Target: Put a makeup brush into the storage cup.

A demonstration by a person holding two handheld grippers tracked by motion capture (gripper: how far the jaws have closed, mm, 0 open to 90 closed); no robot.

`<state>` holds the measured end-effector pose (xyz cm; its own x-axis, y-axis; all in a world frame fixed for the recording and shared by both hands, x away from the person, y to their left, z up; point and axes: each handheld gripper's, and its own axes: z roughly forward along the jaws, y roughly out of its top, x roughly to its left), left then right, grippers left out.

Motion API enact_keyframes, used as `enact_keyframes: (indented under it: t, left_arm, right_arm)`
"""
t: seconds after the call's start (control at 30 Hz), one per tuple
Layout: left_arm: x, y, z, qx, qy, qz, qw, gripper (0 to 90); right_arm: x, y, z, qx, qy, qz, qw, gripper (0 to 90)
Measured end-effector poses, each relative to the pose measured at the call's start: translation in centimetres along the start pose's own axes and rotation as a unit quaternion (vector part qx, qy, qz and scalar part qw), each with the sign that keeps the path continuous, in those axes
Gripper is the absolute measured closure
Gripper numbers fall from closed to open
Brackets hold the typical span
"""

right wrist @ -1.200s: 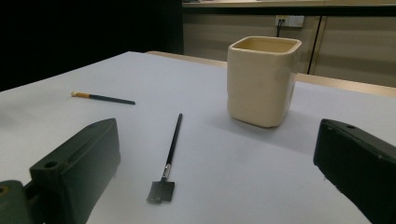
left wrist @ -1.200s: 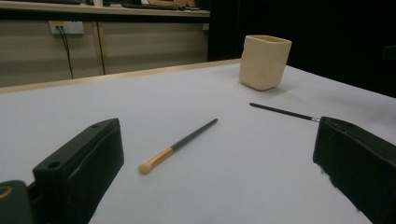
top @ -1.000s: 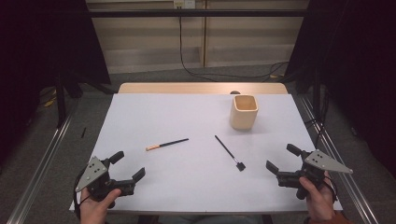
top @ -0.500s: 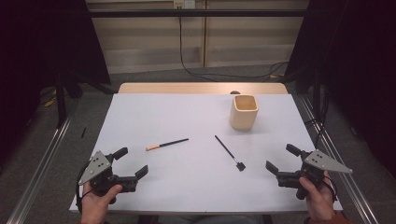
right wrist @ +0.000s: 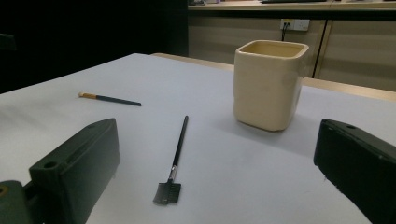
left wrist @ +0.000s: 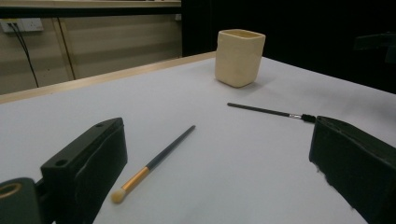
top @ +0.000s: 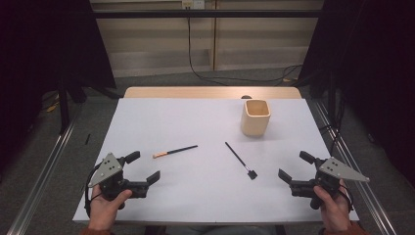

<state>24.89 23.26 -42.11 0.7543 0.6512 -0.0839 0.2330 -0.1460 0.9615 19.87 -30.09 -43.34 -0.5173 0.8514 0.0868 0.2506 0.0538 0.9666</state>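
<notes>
Brushes lie flat mid-tabletop point(top: 147, 117): one point(top: 174, 151) black-handled with gold band and pale tip, the other point(top: 240, 159) thin with a comb head (near the cup point(top: 255, 117)). Both tools, left point(top: 145, 167) and right point(top: 292, 166), gape empty.

Surroundings beyond your work items

You see a white table point(top: 195, 122) with a wooden far edge point(top: 210, 92), metal rails point(top: 39, 176) on the floor either side, and a wall socket point(top: 192, 4) feeding a black cable point(top: 195, 58) behind.
</notes>
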Motion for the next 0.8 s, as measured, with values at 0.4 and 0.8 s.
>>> enact_keyframes:
  t: [0.4, 0.8]
  left_arm:
    - [0.5, 0.7, 1.2, 0.019, -0.013, 0.0, 0.9997, 2.8]
    - [1.5, 1.2, 2.1, 0.026, -0.018, -0.007, 0.9995, 3.4]
  right_arm:
    - [0.1, 0.0, 0.0, 0.0, 0.003, 0.0, 1.0, 0.0]
    - [0.1, 0.0, 0.1, 0.0, 0.004, -0.001, 1.0, 0.0]
